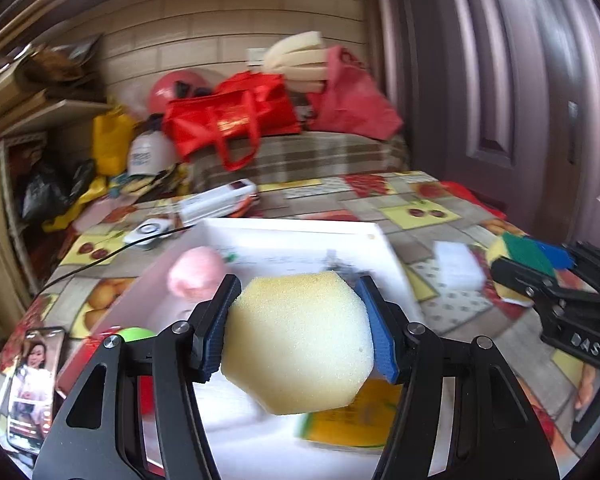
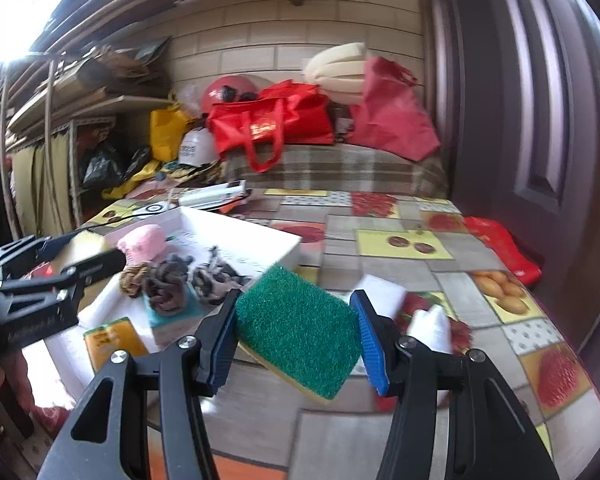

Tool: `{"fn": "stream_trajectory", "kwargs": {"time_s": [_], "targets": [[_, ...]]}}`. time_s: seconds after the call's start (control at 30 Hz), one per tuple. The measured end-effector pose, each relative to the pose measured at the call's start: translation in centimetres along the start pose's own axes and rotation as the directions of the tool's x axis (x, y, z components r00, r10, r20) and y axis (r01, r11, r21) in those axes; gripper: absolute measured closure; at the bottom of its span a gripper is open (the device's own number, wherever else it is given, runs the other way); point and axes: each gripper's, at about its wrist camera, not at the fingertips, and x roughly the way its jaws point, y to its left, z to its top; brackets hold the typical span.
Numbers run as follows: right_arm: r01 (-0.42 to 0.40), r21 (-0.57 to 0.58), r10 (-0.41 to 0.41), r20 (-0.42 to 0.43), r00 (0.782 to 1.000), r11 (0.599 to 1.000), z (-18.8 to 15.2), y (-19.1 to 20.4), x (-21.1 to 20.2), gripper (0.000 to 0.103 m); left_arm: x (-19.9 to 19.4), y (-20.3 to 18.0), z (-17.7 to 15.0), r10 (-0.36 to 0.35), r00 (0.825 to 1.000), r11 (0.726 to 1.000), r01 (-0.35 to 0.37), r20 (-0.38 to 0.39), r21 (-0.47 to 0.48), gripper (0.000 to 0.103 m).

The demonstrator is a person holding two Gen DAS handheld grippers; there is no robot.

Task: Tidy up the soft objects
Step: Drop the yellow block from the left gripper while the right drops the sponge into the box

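Note:
My left gripper (image 1: 298, 328) is shut on a pale yellow foam sponge (image 1: 300, 344) and holds it above the white box (image 1: 292, 228). My right gripper (image 2: 296, 332) is shut on a green and yellow scouring sponge (image 2: 300, 328), tilted, above the table to the right of the box (image 2: 244, 236). In the box lie a pink puff (image 1: 196, 272), a green ball (image 1: 136, 334) and several fabric scrunchies (image 2: 168, 284). The right gripper also shows in the left wrist view (image 1: 540, 280), and the left gripper in the right wrist view (image 2: 80, 256).
A white sponge block (image 1: 458, 266) lies on the patterned tablecloth (image 2: 400, 220) right of the box. A phone (image 1: 34, 384) lies at the table's left edge. A remote (image 1: 220, 200) and a white device (image 1: 150, 232) lie behind the box. Red bags (image 2: 272, 124) sit on a bench behind.

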Motion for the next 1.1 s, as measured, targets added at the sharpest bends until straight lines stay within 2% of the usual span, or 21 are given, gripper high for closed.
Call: {"fn": "stream_trajectory", "kwargs": {"time_s": [0.37,0.8,1.1], "targets": [[-0.054,-0.021,0.053,-0.016,0.998,0.998,1.2,3.4,3.0,0.049,1.4,6.5,-0.1,0.111,0.993,0.984,-0.115,-0.040,-0.135,0.043],[-0.078,0.000,0.078,-0.029,0.997,0.997,2.0,4.8,4.9,0.049,1.9,7.2,0.0,0.120,0.992,0.984,-0.125,-0.044,-0.129,0.043],[-0.108,-0.031,0.107,-0.032,0.994,0.994,2.5,6.0,6.0,0.049,2.1,7.2,0.1,0.125,0.991,0.984,-0.129,-0.041,-0.124,0.043]]}}
